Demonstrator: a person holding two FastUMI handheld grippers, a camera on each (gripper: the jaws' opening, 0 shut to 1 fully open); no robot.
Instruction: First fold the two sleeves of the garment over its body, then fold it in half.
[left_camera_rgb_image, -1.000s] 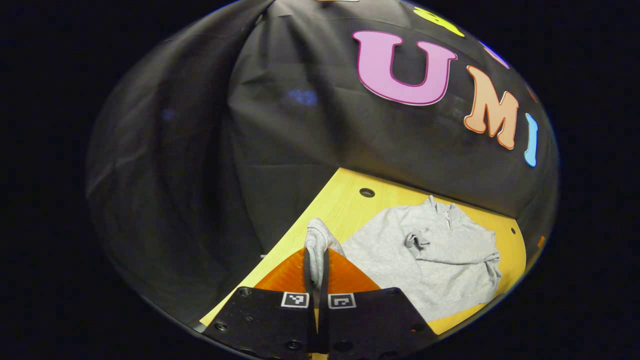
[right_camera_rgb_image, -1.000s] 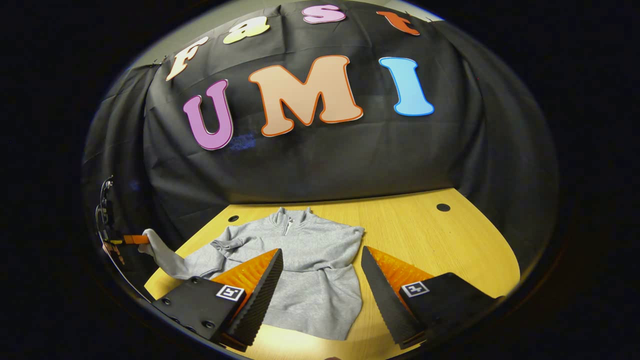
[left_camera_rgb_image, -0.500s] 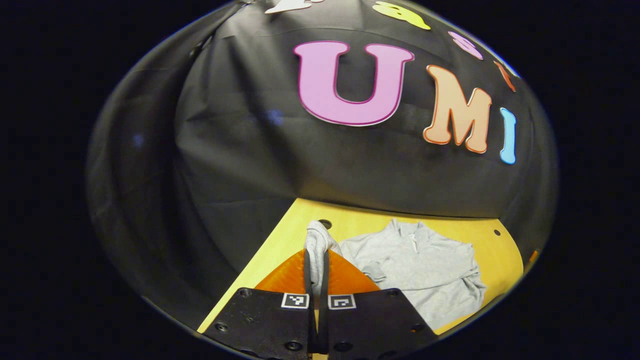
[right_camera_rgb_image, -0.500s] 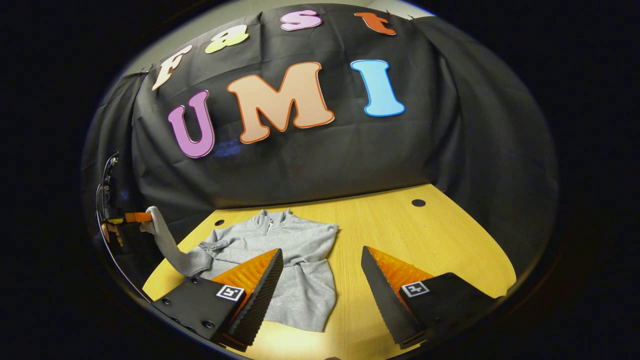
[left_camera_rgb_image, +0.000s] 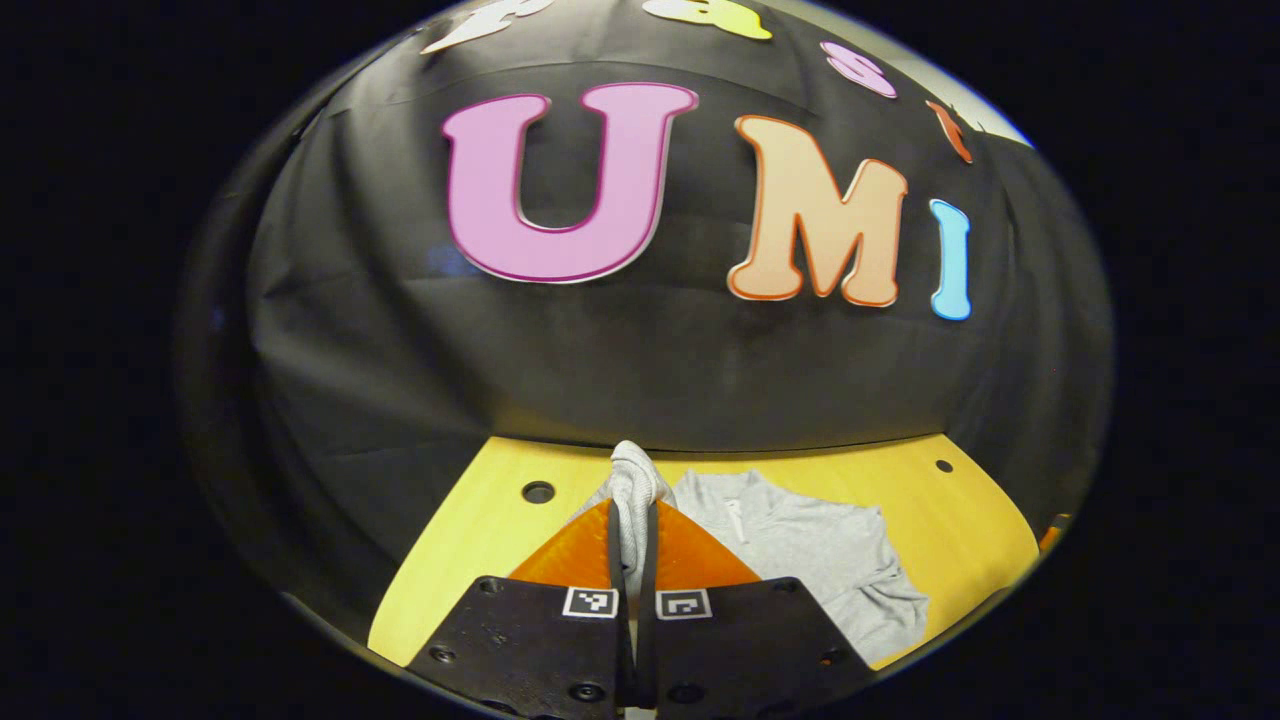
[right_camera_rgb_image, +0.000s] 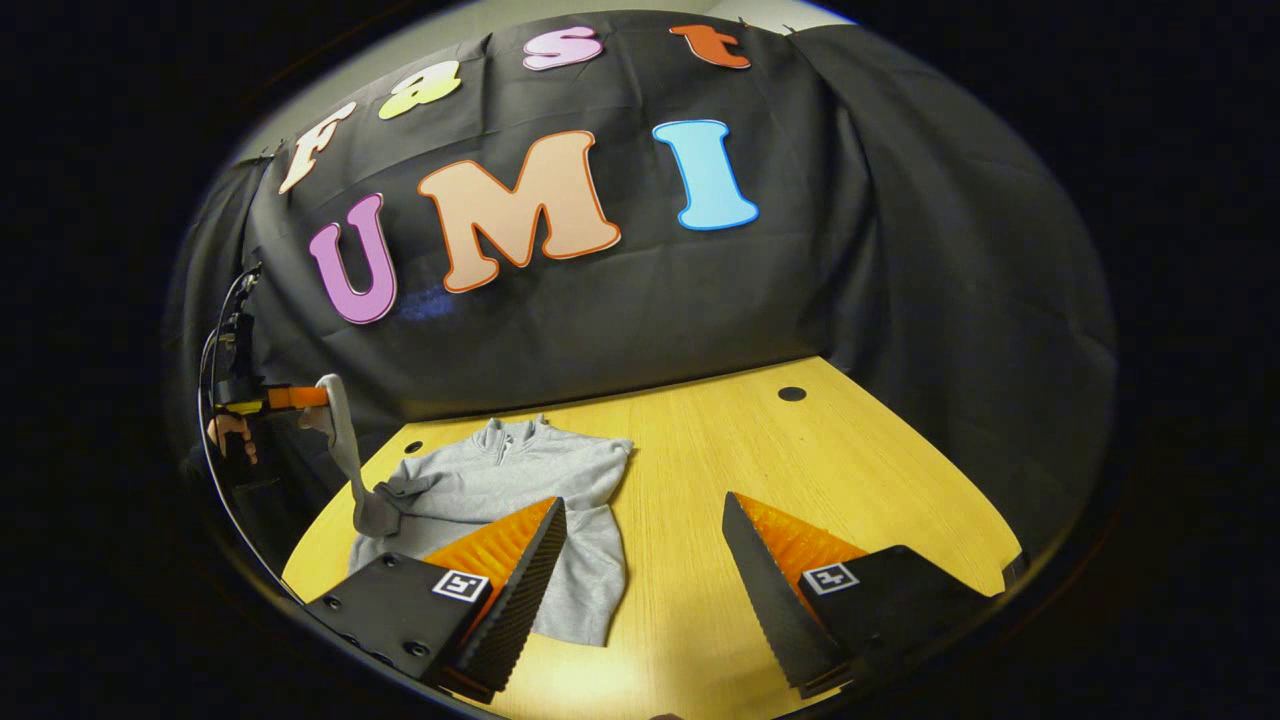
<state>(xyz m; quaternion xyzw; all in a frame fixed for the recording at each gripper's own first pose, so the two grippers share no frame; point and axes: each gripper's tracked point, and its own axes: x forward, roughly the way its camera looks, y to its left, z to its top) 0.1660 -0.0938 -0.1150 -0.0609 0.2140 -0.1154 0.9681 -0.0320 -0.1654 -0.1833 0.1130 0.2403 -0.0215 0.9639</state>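
Observation:
A grey sweatshirt (right_camera_rgb_image: 500, 490) lies on the yellow wooden table (right_camera_rgb_image: 800, 470), collar toward the black wall. Its right sleeve is folded across the body. My left gripper (left_camera_rgb_image: 630, 520) is shut on the cuff of the other sleeve (left_camera_rgb_image: 630, 480), which sticks up between its fingers. In the right gripper view that gripper (right_camera_rgb_image: 300, 398) hangs at the far left above the table edge, and the sleeve (right_camera_rgb_image: 350, 460) drops from it almost straight down to the shoulder. My right gripper (right_camera_rgb_image: 645, 545) stands open over the table, right of the sweatshirt's hem, holding nothing.
The table has round holes near its back edge (right_camera_rgb_image: 791, 393) (left_camera_rgb_image: 537, 491). The black cloth wall rises just behind the table. A person's hand (right_camera_rgb_image: 230, 432) holds the left gripper at the far left. Bare wood stretches right of the sweatshirt.
My left gripper has risen with the cuff, drawing the sleeve up steeply, and its view has swung round to face the wall. My right gripper has drifted right, away from the sweatshirt.

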